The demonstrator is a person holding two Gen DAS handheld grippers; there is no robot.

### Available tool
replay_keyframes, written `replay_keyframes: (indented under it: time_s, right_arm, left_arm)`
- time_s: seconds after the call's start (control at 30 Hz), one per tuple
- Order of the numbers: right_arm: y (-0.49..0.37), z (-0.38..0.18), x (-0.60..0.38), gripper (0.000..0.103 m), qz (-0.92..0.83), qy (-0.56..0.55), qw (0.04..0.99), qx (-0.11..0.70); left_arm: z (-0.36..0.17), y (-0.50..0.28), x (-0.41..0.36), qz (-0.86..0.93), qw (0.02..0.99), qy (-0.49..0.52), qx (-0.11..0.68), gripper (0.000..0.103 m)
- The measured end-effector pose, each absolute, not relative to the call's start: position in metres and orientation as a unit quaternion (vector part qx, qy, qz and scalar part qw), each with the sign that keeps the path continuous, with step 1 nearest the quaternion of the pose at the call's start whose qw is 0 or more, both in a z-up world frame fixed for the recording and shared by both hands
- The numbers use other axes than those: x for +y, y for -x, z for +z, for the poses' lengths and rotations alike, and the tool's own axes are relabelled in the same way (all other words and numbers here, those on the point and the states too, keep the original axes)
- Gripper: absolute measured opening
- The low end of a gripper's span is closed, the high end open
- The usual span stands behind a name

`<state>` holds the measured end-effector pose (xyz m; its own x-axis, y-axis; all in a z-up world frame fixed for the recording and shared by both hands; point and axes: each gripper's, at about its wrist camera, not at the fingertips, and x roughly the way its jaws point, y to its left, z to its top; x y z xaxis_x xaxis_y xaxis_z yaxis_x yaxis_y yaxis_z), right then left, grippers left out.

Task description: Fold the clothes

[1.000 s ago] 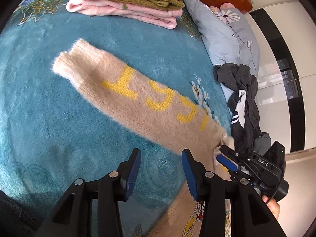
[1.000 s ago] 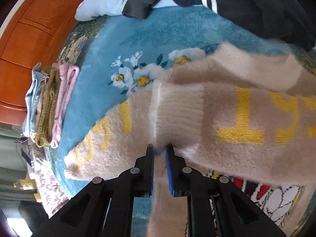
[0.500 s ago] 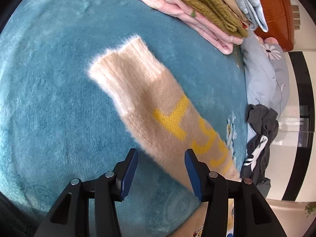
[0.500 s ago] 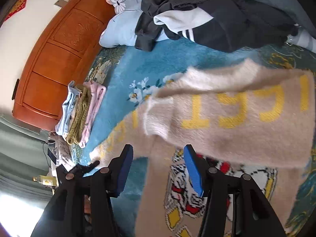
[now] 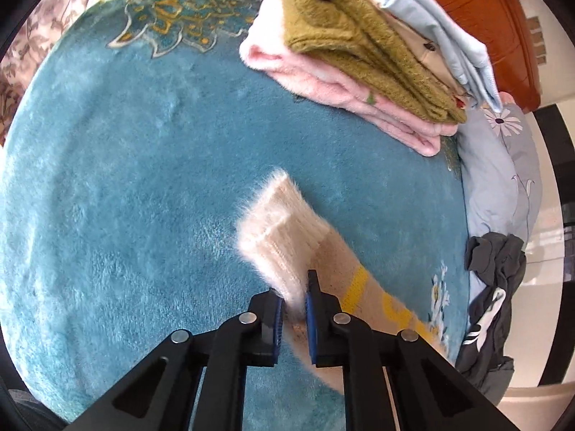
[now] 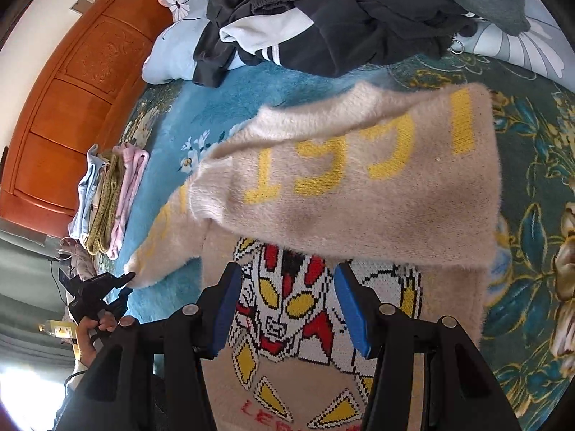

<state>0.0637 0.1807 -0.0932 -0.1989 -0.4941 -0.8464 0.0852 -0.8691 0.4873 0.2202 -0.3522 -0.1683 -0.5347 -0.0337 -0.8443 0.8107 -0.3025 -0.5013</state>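
A fuzzy beige sweater (image 6: pixel 309 380) with a cartoon hero print lies face up on the teal blanket (image 5: pixel 125 197). One sleeve (image 6: pixel 359 186), with yellow letters, is folded across its chest. The other sleeve (image 5: pixel 284 230) stretches out over the blanket. My left gripper (image 5: pixel 294 287) is shut on that sleeve near its ribbed cuff; in the right wrist view the left gripper (image 6: pixel 118 283) sits at the sleeve's tip, held by a hand. My right gripper (image 6: pixel 287 269) hovers open above the chest print, just below the folded sleeve, with nothing between its pads.
A stack of folded clothes (image 5: pixel 359 54), pink, olive and light blue, sits at the blanket's far side. A heap of dark unfolded clothes (image 6: pixel 341 14) lies on a pale blue flowered pillow (image 5: pixel 503 179). An orange wooden headboard (image 6: pixel 79 107) stands behind them.
My left gripper moved along the outstretched sleeve to its cuff and closed on it. My right gripper let go of the other sleeve, opened and drew back over the chest.
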Motion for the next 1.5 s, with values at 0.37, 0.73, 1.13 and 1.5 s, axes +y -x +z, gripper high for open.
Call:
replay_keyframes:
  time_s: [0.37, 0.73, 1.13, 1.5]
  right_arm:
    - [-0.059, -0.098, 0.207, 0.055, -0.758, -0.594, 0.157, -0.220]
    - [-0.063, -0.093, 0.251, 0.055, -0.765, -0.570, 0.110, -0.279]
    - [-0.077, -0.104, 0.276, 0.055, -0.759, -0.571, 0.087, -0.299]
    - [-0.080, -0.115, 0.251, 0.055, -0.741, -0.595, 0.130, -0.283]
  left_arm:
    - [-0.008, -0.138, -0.204, -0.903, 0.071, -0.338, 0.254, 0.010]
    - [-0.044, -0.101, -0.017, -0.865, -0.089, -0.472, 0.143, 0.011]
    - [-0.072, -0.105, 0.025, -0.821, -0.131, -0.544, 0.116, 0.051]
    - [-0.080, -0.131, -0.113, -0.811, -0.009, -0.514, 0.279, 0.062]
